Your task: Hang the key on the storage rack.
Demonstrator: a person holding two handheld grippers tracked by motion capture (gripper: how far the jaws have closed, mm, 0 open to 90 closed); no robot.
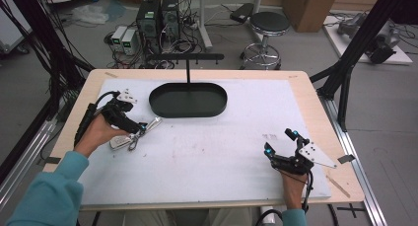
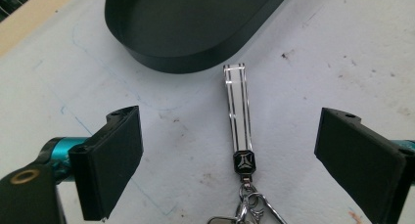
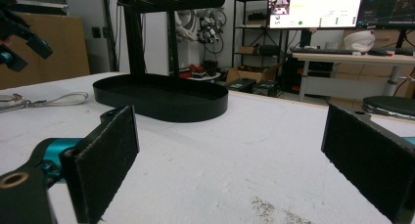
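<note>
Keychain point(image 2: 241, 136) lies flat on the white mat point(image 1: 212, 152), left side, just short of the black oval tray point(image 1: 188, 100). Its silver strap fob points toward the tray; rings and keys sit at the near end, under the left gripper point(image 1: 132, 129).

Left gripper: jaws wide, strap lying between them w/ clear gaps both sides, pads not touching it. Nothing held yet.

Right gripper point(image 1: 281, 147): jaws wide, empty, resting near the mat's right front, well apart from the keychain.

Risks, as I judge them:
- Strap is thin and flat on the mat, so pads could close over it and scrape the mat w/o catching metal.
- Grabbing the fob end alone leaves the keys dangling; the swing could snag the tray rim or slip out.
- Polished strap = slick; a shallow pinch may let it slide.

Views:
- Left gripper view gives the strap's line between the jaws and the emblem clasp point(image 2: 243, 163), which the high view blurs.
- High view gives the tray's post and crossbar point(image 1: 188, 56) and both hands' spacing.
- Right gripper view shows the tray's wall height side-on, plus the keychain's loop point(image 3: 63, 99) far left.
</note>
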